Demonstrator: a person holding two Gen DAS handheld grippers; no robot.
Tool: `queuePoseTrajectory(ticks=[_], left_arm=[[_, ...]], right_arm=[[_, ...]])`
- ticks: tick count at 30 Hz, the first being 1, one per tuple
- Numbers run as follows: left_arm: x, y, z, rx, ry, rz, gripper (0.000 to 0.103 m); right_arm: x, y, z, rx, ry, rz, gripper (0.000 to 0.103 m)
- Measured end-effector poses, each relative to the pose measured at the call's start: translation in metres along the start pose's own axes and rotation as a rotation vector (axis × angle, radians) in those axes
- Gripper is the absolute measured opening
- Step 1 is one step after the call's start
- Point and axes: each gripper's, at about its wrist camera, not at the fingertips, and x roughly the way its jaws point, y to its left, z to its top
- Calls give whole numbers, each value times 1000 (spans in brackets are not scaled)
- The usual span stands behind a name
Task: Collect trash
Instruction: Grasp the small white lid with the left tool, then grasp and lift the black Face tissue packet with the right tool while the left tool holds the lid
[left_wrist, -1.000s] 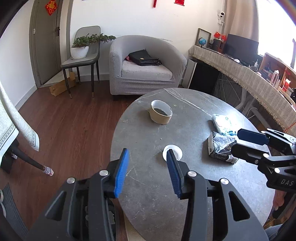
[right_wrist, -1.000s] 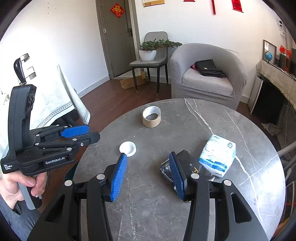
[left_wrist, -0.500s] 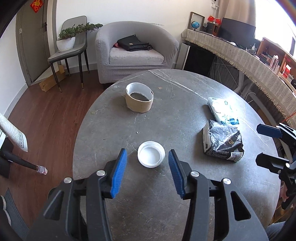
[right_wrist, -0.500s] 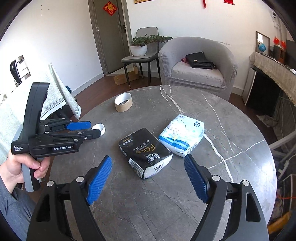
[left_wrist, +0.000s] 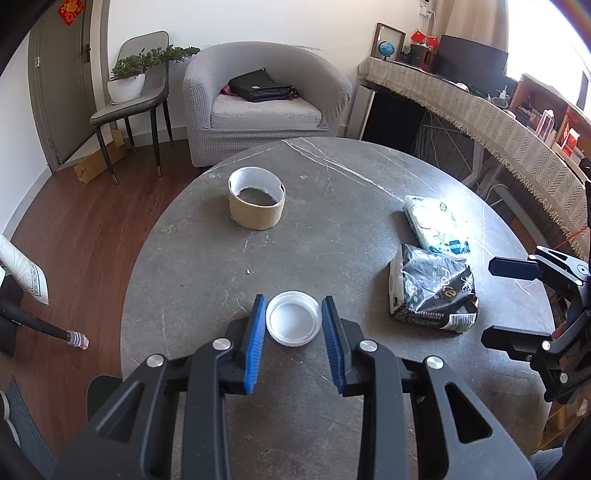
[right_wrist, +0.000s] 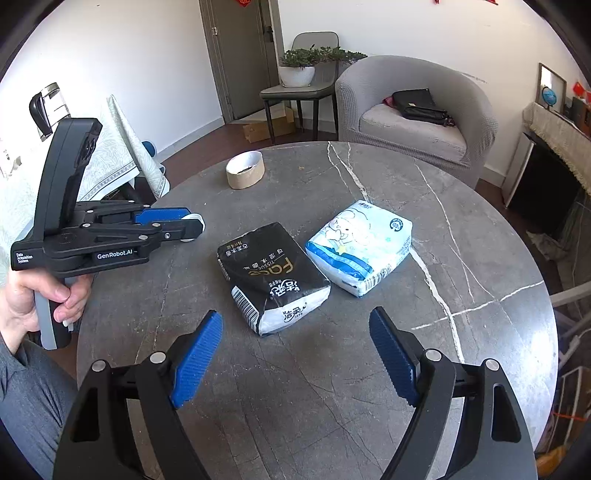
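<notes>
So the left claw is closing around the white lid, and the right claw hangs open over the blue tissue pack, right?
Not quite. The right claw hangs open over the black tissue pack, as the right wrist view shows; the blue pack lies beyond it. The left claw has indeed just been closing around the white lid.

Black left gripper (right_wrist: 192, 227) lettered GenRobot.AI, ribbed blue pads, silver screws, grey sleeve (right_wrist: 26, 398)

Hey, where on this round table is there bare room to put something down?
The table's far side, beyond the tape roll and the blue-and-white pack, is bare, as is the near edge in front of the black tissue pack. It is crowded mid-table, where both packs sit close together, and around the white lid.
</notes>
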Motion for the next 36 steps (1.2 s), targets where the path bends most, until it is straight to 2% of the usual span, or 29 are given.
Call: queuePoseTrajectory(ticks=[8,17,22,30,32,36], left_arm=[[-16,4,1,-63,-34,-61,33],[-25,13,-1,-76,-37,-91,33],[-31,20,-3,-88,-41,-95,33],[-40,35,-6,-97,-44,-88,33],[-42,41,-9,-100,-44,-81,33],[-50,52,-14,-107,-48,-64,33]], right_arm=[[23,0,8,13,65,61,83],[32,11,19,-31,78,33,83],[42,23,24,-95,83,-36,83],[49,26,28,-90,73,-40,82],[49,25,29,-86,74,-45,75],[49,28,33,-80,82,-49,67]])
